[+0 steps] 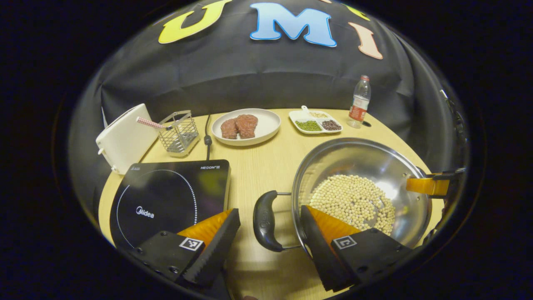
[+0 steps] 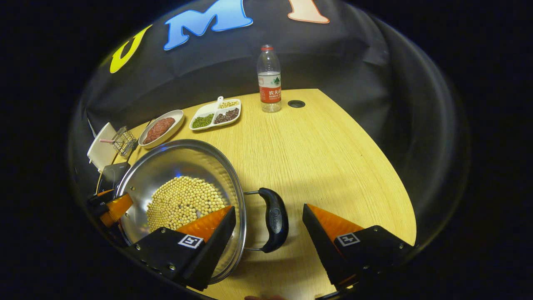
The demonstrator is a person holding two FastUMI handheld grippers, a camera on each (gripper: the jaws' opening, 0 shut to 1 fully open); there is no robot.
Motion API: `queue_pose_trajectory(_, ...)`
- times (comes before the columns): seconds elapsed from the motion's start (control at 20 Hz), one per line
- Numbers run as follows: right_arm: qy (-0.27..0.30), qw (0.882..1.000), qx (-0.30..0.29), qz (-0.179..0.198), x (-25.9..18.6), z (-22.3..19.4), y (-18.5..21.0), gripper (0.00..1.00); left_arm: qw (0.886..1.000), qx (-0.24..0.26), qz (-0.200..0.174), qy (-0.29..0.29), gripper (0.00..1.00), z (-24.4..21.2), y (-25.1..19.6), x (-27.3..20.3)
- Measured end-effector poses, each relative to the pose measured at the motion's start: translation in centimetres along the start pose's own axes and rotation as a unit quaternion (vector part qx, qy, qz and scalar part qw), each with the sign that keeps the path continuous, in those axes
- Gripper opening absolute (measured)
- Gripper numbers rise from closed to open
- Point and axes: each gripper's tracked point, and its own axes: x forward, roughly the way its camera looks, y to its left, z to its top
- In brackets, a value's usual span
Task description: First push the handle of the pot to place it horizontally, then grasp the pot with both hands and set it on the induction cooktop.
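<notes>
Induction cooktop [image 1: 166, 200], marked Midea and HEGON, sits bare at left. Just right of it, the steel pot [image 1: 358, 166] of soybeans rests on the table, not yet lifted.

Left gripper [image 1: 270, 237] and right gripper [image 2: 270, 227] each straddle a side handle, jaws spread wide, nothing clamped. Handles look level; grasp and transfer remain.

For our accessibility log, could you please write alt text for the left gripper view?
The left gripper, fingers open, straddles the near handle of a steel pot holding soybeans. An induction cooktop lies to its left on the wooden table.
</notes>
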Motion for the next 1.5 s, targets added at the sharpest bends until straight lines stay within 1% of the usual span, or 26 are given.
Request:
queue_pose_trajectory(0.05,0.002,1.000,-0.001,0.000,0.2,-0.2,0.1,1.00,1.000,0.001,-0.004,0.002,0.92,-0.1,-0.2,0.3)
queue_pose_trajectory(0.1,0.006,1.000,-0.002,-0.001,0.5,-0.4,0.2,0.91,1.000,0.003,-0.010,0.002,0.95,-0.2,-0.4,0.5)
queue_pose_trajectory(0.15,0.008,1.000,-0.003,0.000,0.7,-0.6,0.3,0.90,1.000,0.006,-0.014,0.001,0.93,0.0,-0.7,0.8)
queue_pose_trajectory(0.2,0.009,1.000,-0.003,0.007,0.9,-0.6,0.7,0.90,1.000,0.012,-0.016,-0.001,0.89,0.1,-0.9,0.9)
queue_pose_trajectory(0.25,0.011,1.000,-0.004,0.008,1.0,-0.7,1.0,0.87,1.000,0.019,-0.013,-0.002,0.82,0.1,-0.8,1.1)
queue_pose_trajectory(0.3,0.013,1.000,-0.009,0.008,1.1,-0.7,1.1,0.81,1.000,0.021,-0.012,-0.003,0.76,0.2,-0.7,1.3)
queue_pose_trajectory(0.35,0.013,1.000,-0.013,0.004,1.1,-0.8,1.2,0.76,1.000,0.018,-0.011,-0.003,0.76,0.1,-0.7,1.4)
queue_pose_trajectory(0.4,0.015,1.000,-0.014,0.007,1.2,-0.8,1.2,0.73,1.000,0.015,-0.012,-0.001,0.71,0.1,-0.7,1.3)
queue_pose_trajectory(0.45,0.016,1.000,-0.013,0.011,1.1,-0.8,1.3,0.72,1.000,0.013,-0.013,0.000,0.73,0.1,-0.7,1.4)
queue_pose_trajectory(0.5,0.016,1.000,-0.007,0.014,0.9,-0.8,1.4,0.72,1.000,0.017,-0.012,0.002,0.69,0.1,-0.6,1.3)
queue_pose_trajectory(0.55,0.020,1.000,-0.006,0.015,1.0,-0.9,1.3,0.69,1.000,0.019,-0.011,0.004,0.75,0.1,-0.7,1.4)
queue_pose_trajectory(0.6,0.018,1.000,-0.009,0.012,0.9,-0.7,1.2,0.68,1.000,0.022,-0.010,0.004,0.70,0.1,-0.7,1.5)
queue_pose_trajectory(0.65,0.017,1.000,-0.014,0.009,1.0,-0.8,1.3,0.63,1.000,0.022,-0.009,0.005,0.69,0.1,-0.6,1.4)
queue_pose_trajectory(0.7,0.019,1.000,-0.015,0.008,0.9,-0.8,1.4,0.63,1.000,0.021,-0.008,0.006,0.69,0.0,-0.5,1.4)
queue_pose_trajectory(0.75,0.023,1.000,-0.012,0.008,0.9,-1.0,1.5,0.68,1.000,0.021,-0.007,0.007,0.69,-0.1,-0.5,1.3)
queue_pose_trajectory(0.95,0.025,0.999,-0.020,0.001,0.4,-1.0,1.8,0.69,1.000,0.023,-0.001,0.011,0.69,-0.3,-0.1,1.0)
queue_pose_trajectory(1.0,0.023,0.999,-0.025,0.001,0.1,-0.8,1.9,0.68,1.000,0.017,0.001,0.012,0.72,-0.4,-0.1,0.8)
queue_pose_trajectory(1.05,0.019,0.999,-0.030,0.003,0.1,-0.4,2.0,0.69,1.000,0.012,0.002,0.009,0.65,-0.3,0.1,0.5)
queue_pose_trajectory(1.1,0.017,0.999,-0.033,0.004,-0.1,-0.2,2.1,0.69,1.000,0.011,0.004,0.006,0.69,0.0,0.2,0.1)
queue_pose_trajectory(1.25,0.012,1.000,-0.025,0.006,-0.7,0.4,2.4,0.68,1.000,0.015,0.007,-0.004,0.69,1.1,0.5,-0.7)
queue_pose_trajectory(1.3,0.009,1.000,-0.024,0.007,-1.1,0.7,2.5,0.68,1.000,0.015,0.007,-0.006,0.66,1.4,0.6,-0.9)
queue_pose_trajectory(1.35,0.006,1.000,-0.025,0.006,-1.6,0.9,2.5,0.68,1.000,0.015,0.006,-0.010,0.69,1.9,0.7,-1.2)
queue_pose_trajectory(1.4,0.003,1.000,-0.026,0.006,-2.2,1.1,2.6,0.68,1.000,0.015,0.005,-0.013,0.66,2.2,0.8,-1.6)
queue_pose_trajectory(1.45,0.001,1.000,-0.026,0.005,-2.5,1.2,2.7,0.68,1.000,0.014,0.005,-0.016,0.69,2.5,1.0,-2.0)
queue_pose_trajectory(1.5,0.000,1.000,-0.027,0.004,-2.9,1.3,2.9,0.68,1.000,0.012,0.004,-0.017,0.69,2.7,1.1,-2.3)
